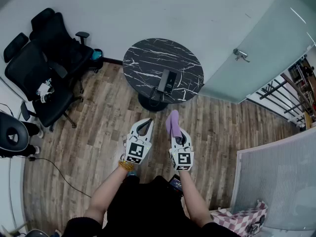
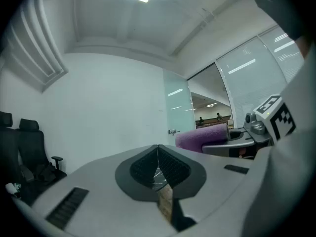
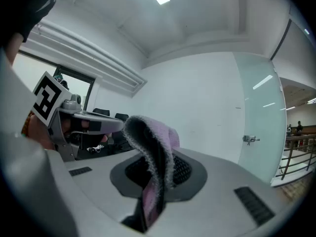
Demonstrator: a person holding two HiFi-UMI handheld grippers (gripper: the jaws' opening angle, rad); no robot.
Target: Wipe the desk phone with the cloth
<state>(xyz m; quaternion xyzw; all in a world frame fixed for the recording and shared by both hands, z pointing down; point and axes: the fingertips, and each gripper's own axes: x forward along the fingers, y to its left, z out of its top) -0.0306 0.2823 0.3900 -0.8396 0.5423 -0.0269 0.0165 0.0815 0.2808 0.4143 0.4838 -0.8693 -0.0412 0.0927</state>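
Left gripper [image 1: 144,124] closed, empty; right gripper [image 1: 177,132] pinches the cloth [image 1: 172,121]. Open floor [image 1: 106,122] ahead to the bench [image 1: 143,58] edge; only head view shows the phone [image 1: 167,81]

We record a black garment [image 1: 143,201] with short sleeves on the person, and a yellow-orange band [image 1: 126,165] at the left wrist. The left gripper [image 1: 146,122] and the right gripper [image 1: 175,132] have pale grey moulded shells. Each carries a white cube [image 1: 138,152] printed with black square markers. In the gripper views we note dark ribbed pads [image 2: 173,168] set in a charcoal surround, and a black slotted vent [image 2: 68,207] in each shell.
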